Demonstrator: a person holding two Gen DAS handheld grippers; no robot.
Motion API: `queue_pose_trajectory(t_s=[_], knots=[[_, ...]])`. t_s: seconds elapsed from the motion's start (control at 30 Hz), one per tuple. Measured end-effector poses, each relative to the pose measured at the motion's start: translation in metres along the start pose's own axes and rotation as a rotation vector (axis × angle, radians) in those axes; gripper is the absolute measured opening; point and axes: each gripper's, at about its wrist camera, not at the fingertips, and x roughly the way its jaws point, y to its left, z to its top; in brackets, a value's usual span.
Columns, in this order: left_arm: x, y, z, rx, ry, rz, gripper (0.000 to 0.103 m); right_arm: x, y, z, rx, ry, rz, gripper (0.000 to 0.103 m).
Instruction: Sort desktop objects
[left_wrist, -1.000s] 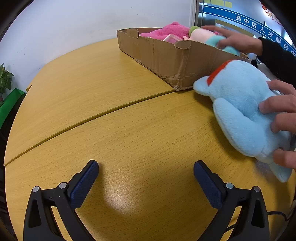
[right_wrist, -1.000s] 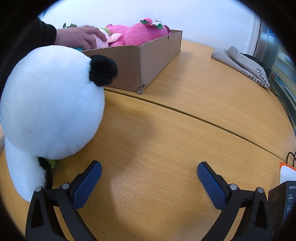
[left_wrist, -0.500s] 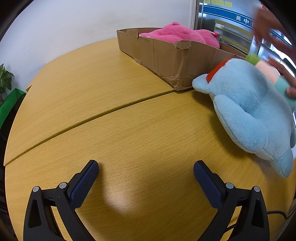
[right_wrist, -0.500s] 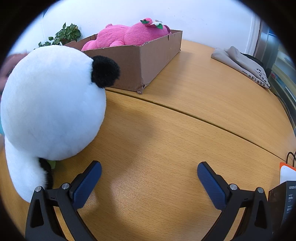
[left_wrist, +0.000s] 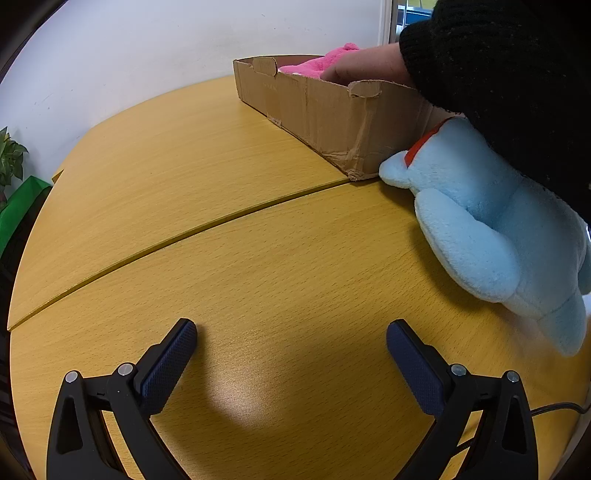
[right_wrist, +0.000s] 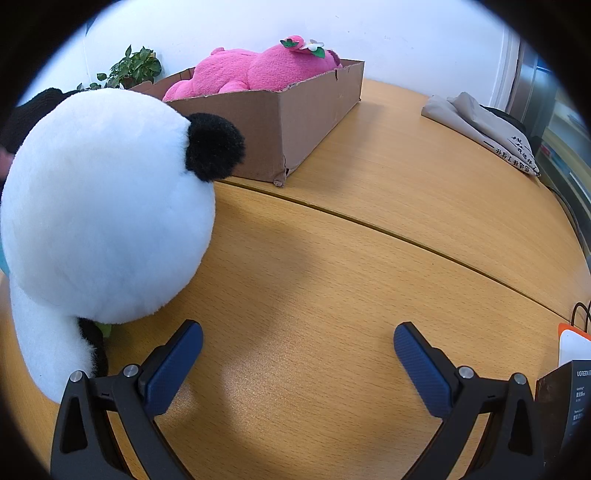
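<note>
Two tools, both idle: your left tool (left_wrist: 291, 345) and right tool (right_wrist: 298, 343) sit low over the desk (left_wrist: 229, 229) with fingers spread wide and nothing between them.

The cardboard box (left_wrist: 325, 110) is the landmark. A pink plush (right_wrist: 255, 70) already lies inside it. A bare hand (left_wrist: 364, 70) in a black sleeve (left_wrist: 509, 74) reaches into the box from the near side, beside that plush; what it does there is hidden.

Just outside the box's near corner, a light blue plush (left_wrist: 487, 221) lies on the desk, its head end touching or nearly touching the cardboard. A panda plush (right_wrist: 99, 206) sits in front of the box too, just beside your right tool's left finger.

Off to the far right of the box lie a folded grey cloth bag (right_wrist: 480, 125) and a dark carton (right_wrist: 565, 406) at the frame edge.

Judgement: sorting is only partly done, with two plush still out. The next move likely calls for your right tool to swing left onto the panda. The head looks too wide for the opening, so aim for the narrower body below it.
</note>
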Motion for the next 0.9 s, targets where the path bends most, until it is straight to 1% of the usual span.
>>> queue_pose_trajectory(t_s=[0.9], knots=[[0.0003,0.0025,-0.0014,0.001,-0.002,-0.001,0.103,-0.0011,0.0014,-0.0010,0.000,0.000,0.000,0.103]])
